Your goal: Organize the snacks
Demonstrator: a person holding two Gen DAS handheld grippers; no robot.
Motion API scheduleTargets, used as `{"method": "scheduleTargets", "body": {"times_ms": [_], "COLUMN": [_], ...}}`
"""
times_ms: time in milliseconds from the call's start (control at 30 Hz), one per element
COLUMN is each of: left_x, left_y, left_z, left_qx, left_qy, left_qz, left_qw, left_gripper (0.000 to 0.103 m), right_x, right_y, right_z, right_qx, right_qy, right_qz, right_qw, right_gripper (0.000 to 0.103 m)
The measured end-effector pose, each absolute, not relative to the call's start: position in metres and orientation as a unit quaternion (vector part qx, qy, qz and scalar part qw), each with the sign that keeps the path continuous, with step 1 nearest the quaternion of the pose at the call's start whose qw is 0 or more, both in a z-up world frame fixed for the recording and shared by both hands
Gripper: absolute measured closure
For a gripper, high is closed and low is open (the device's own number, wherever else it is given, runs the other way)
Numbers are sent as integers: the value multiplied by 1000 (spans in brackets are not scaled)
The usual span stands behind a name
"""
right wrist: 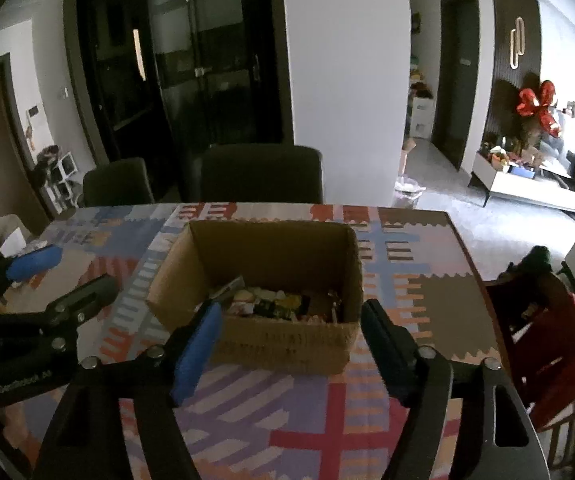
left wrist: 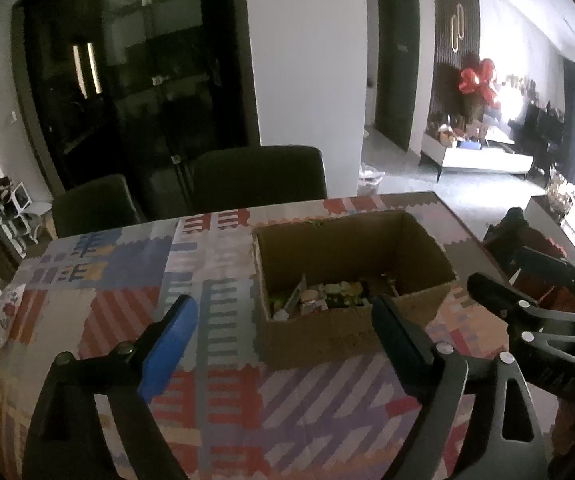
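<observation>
An open cardboard box point(left wrist: 327, 336) stands on the patterned tablecloth point(left wrist: 215, 272); it also shows in the right wrist view point(right wrist: 287, 340). Several snack packets point(left wrist: 327, 294) lie at its bottom, also seen in the right wrist view point(right wrist: 275, 302). My left gripper point(left wrist: 283, 312) is open and empty, held above the table just in front of the box's left part. My right gripper point(right wrist: 291, 316) is open and empty, in front of the box's near wall. Each gripper shows in the other's view: the right one point(left wrist: 527, 280) and the left one point(right wrist: 67, 272).
Two dark chairs point(right wrist: 261, 176) stand at the table's far side. A red chair point(right wrist: 547, 344) stands at the right of the table. A white cushion with a pattern point(left wrist: 5, 312) lies at the left edge. A white column point(right wrist: 343, 80) rises behind.
</observation>
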State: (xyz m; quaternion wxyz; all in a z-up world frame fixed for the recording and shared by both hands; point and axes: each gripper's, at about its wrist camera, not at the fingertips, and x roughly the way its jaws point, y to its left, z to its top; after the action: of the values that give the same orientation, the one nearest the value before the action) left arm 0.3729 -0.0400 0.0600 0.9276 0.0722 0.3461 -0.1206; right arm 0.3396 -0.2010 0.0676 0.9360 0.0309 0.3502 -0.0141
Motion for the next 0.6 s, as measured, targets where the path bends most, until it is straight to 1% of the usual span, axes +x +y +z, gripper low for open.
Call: {"method": "scheduleTargets", "body": {"times_ms": [200, 233, 433, 600], "left_x": [328, 323, 277, 250], "left_y": [-27, -23, -15, -7], "left_z": [69, 70, 76, 76], "left_qx": [68, 66, 79, 79], "left_qy": [325, 322, 297, 287], "left_qz": [-119, -116, -108, -98], "left_qw": [936, 937, 945, 949], "left_gripper": [9, 8, 0, 0], "right_x": [296, 289, 250, 221], "right_y": [-189, -186, -180, -176], "right_z": [81, 82, 83, 81], "right_qx": [10, 5, 13, 7], "right_qy": [324, 322, 315, 311], "right_qz": [-22, -24, -22, -28], "right_qw": [946, 946, 949, 950], "right_gripper": [21, 20, 19, 18]}}
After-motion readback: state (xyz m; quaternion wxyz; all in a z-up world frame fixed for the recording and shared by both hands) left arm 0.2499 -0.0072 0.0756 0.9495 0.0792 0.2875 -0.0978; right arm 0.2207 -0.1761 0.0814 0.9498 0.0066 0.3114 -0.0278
